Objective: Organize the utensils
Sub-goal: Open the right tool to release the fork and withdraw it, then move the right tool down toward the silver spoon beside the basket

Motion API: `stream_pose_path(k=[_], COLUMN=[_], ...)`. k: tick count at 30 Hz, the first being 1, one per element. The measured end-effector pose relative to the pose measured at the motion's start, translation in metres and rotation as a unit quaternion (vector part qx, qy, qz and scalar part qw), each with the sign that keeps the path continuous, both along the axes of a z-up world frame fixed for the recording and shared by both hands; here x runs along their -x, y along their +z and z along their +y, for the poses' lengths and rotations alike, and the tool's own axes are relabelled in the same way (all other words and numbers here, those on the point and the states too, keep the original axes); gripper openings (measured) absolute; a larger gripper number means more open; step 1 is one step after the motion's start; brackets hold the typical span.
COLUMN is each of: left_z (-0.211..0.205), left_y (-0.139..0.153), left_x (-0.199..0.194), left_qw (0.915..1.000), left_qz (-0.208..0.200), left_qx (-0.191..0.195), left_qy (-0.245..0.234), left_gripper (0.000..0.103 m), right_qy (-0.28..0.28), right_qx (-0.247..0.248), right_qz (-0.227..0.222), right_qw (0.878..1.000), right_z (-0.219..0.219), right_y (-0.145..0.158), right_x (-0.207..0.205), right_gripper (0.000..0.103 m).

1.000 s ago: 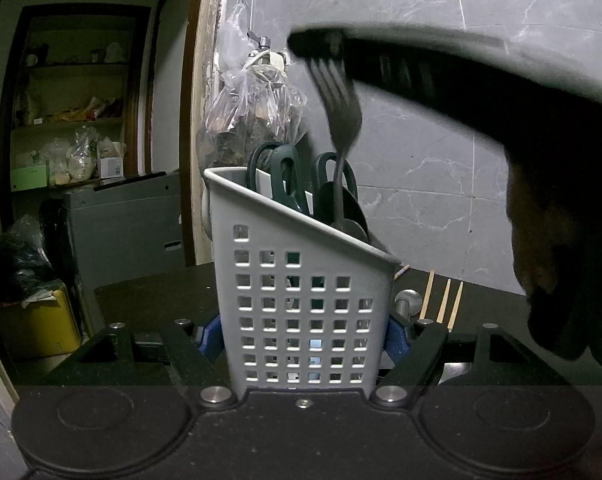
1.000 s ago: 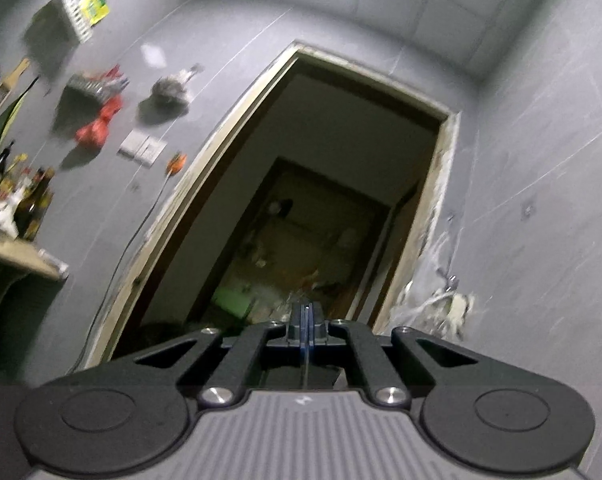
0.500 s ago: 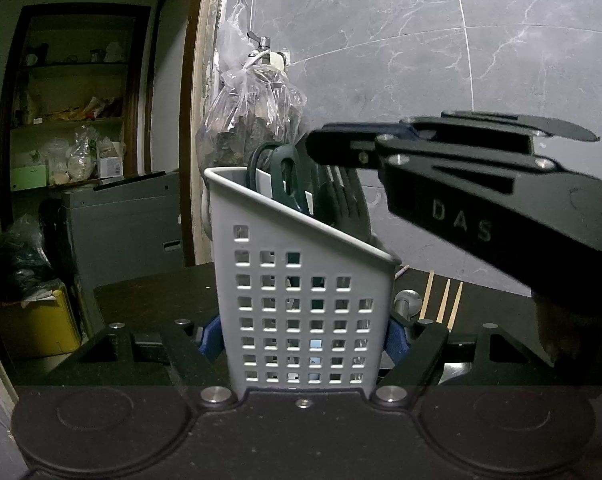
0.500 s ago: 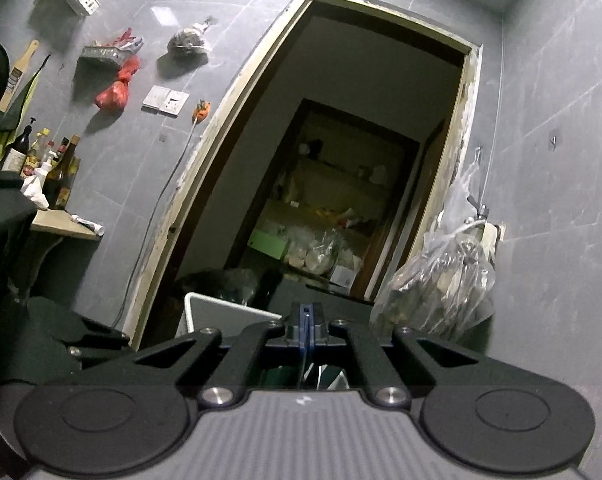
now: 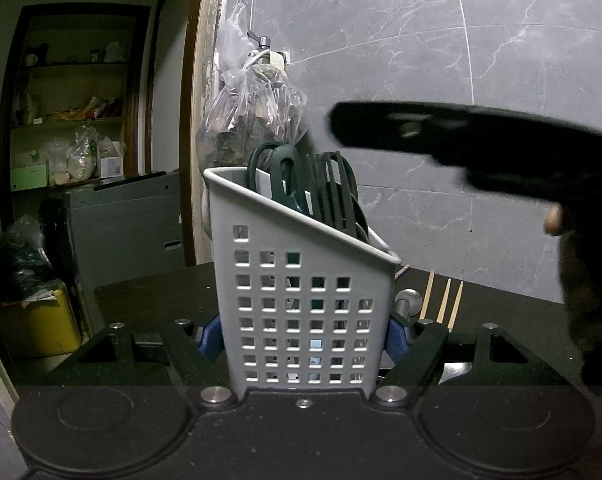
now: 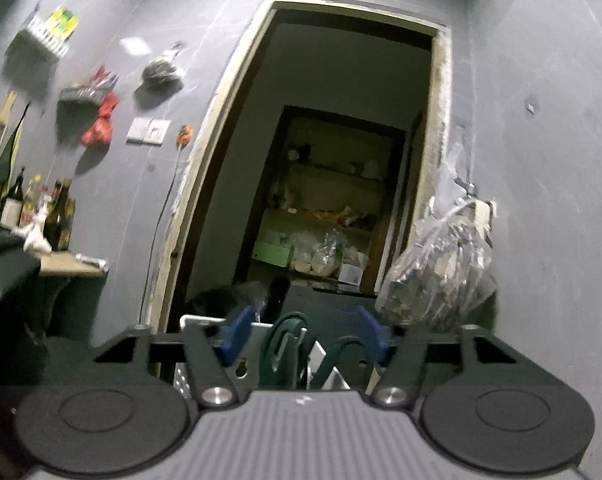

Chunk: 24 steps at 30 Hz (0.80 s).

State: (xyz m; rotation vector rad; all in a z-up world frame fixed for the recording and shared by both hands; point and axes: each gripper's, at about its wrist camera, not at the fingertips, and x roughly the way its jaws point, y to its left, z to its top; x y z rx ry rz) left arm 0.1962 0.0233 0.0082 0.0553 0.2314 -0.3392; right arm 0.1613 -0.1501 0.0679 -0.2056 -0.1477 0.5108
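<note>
Your left gripper point(image 5: 305, 332) clamps the white perforated utensil caddy point(image 5: 301, 292) between its blue pads, steadying it on the dark counter point(image 5: 149, 296); your right gripper point(image 6: 303, 334) hovers over the caddy's mouth with its jaws opening and nothing pinched between them. Green-handled scissors point(image 5: 279, 172) and a dark fork point(image 5: 329, 192) already stand inside, so this drop-off step looks finished. Next, I judge, you should swing the right gripper away toward 3 o'clock, where three wooden chopsticks point(image 5: 441, 298) lie beside the caddy, and keep the left grip firm.
</note>
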Motion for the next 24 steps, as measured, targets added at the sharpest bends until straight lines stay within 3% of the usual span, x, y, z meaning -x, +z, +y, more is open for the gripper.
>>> stream_pose_path(k=[3,5,12,17,24], left_z=[0.0,0.0,-0.001,0.0,0.003], left_y=[0.0,0.0,-0.001,-0.001,-0.001], left_x=[0.0,0.0,0.0,0.001,0.002], left_qw=[1.0,1.0,1.0,1.0,1.0], left_qz=[0.0,0.0,0.0,0.0,-0.001], left_qx=[0.0,0.0,0.002,0.002,0.004], left_qy=[0.0,0.001,0.004,0.004,0.001], left_gripper=[0.077,0.077,0.077,0.077,0.077], right_qy=[-0.01,-0.027,-0.094,-0.139,-0.202], right_qx=[-0.02,-0.029,-0.035,-0.023,-0.061], right_qz=[0.004,-0.003,0.038,0.142,0.29], right_qw=[1.0,0.999,0.994,0.98,0.933], right_z=[-0.016,-0.027,-0.063,-0.083,-0.112], right_y=[0.004,0.004,-0.007,-0.03,-0.064], right_x=[0.007,0.014,0.027,0.015,0.003], right_gripper=[0.095,0.102,0.103,0.103,0.103])
